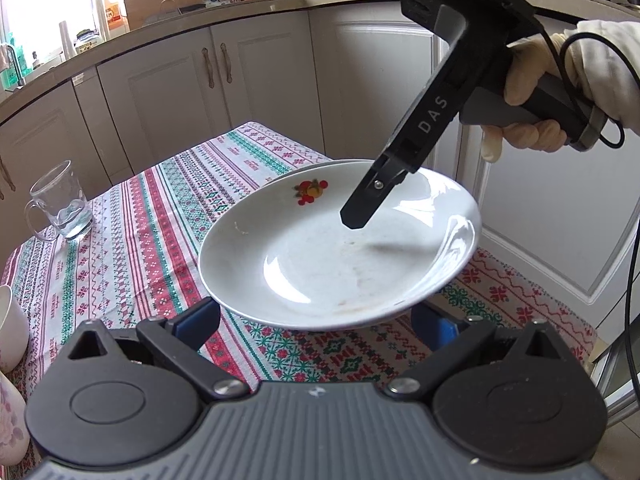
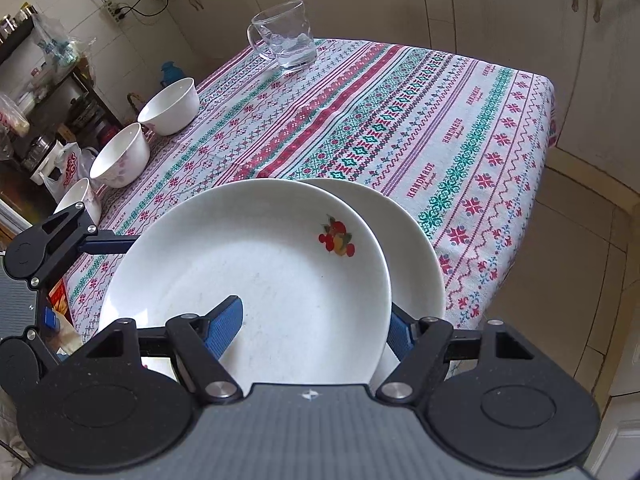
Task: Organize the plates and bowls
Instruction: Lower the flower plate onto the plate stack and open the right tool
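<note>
A white plate with a fruit motif (image 2: pixel 256 280) is held at its near rim between my right gripper's (image 2: pixel 316 328) blue pads; one pad lies on its upper face, the other below. It hangs tilted over a second white plate (image 2: pixel 412 248) lying on the patterned tablecloth. In the left wrist view the same plate (image 1: pixel 320 252) is lifted above the cloth, with the right gripper's finger (image 1: pixel 368 200) on its far rim. My left gripper (image 1: pixel 316 320) is wide open just before the plate's near rim, its pads partly hidden below it. Three white bowls (image 2: pixel 120 156) stand along the table's left edge.
A glass mug (image 2: pixel 286 36) stands at the table's far edge, also in the left wrist view (image 1: pixel 60 204). The tablecloth (image 2: pixel 400 112) covers the table. Kitchen cabinets (image 1: pixel 200 76) and a cluttered counter lie behind. A bowl's rim (image 1: pixel 12 328) shows at the left.
</note>
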The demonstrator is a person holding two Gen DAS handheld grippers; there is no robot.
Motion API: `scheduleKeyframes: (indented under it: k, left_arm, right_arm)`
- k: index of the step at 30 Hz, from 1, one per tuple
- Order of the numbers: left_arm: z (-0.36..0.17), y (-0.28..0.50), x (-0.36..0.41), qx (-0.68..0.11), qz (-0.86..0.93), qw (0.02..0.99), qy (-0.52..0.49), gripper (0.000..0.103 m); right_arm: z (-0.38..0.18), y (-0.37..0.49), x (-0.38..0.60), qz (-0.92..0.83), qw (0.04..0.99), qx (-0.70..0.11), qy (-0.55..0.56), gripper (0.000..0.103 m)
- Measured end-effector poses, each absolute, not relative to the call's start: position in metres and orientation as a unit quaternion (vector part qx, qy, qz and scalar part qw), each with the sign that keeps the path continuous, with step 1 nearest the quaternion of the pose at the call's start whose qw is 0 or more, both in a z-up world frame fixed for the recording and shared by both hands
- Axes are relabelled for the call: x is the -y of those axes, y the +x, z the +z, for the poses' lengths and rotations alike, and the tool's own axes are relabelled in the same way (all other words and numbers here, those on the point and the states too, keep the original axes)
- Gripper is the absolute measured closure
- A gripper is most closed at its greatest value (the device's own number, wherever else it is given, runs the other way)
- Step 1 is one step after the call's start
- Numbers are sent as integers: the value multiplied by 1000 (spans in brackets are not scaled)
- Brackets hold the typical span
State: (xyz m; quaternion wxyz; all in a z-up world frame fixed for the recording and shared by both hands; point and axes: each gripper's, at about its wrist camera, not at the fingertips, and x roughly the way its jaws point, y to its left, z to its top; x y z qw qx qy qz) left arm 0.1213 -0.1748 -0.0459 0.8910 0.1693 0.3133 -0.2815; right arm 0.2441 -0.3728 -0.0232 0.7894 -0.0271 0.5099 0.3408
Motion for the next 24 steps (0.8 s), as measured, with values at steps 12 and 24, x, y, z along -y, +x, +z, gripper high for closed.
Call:
scheduleKeyframes:
  k: [12, 24]
  left_arm:
    - [-46, 123, 177, -304, -292, 890, 175, 2]
    - [-47, 127, 176, -308, -291, 890, 168, 2]
  right_arm:
    - [-21, 233, 383, 329, 793, -512, -28, 24]
    - [-11, 222, 392, 322, 802, -503, -24, 22]
